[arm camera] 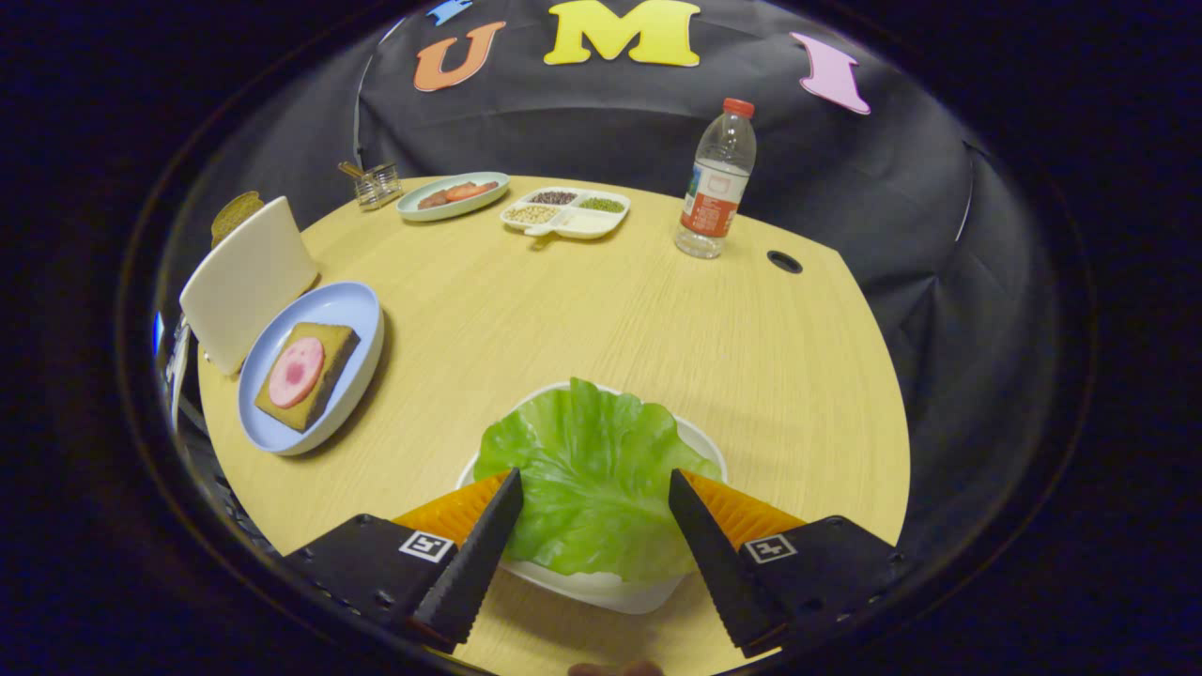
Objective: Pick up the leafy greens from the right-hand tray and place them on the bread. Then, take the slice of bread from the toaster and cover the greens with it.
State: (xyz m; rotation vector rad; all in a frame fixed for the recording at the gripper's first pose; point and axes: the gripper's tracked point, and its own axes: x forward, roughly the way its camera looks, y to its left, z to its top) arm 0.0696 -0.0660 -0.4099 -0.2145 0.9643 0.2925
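Note:
A green lettuce leaf [592, 479] lies on a white tray [601, 590] directly under my gripper [593, 481]. The fingers stand open on either side of the leaf, and I see no contact with it. Off to the left, a slice of bread [324, 374] topped with a round pink slice of meat [296, 372] rests on a pale blue plate [319, 305]. Beyond that plate stands a white toaster [246, 279] with a brown slice of bread [235, 214] sticking out of its top.
At the back of the round wooden table [601, 310] stand a water bottle [717, 181], a white divided dish of grains [565, 213], a light plate with food [453, 195] and a small glass container [377, 183]. A cable hole [783, 262] lies near the bottle.

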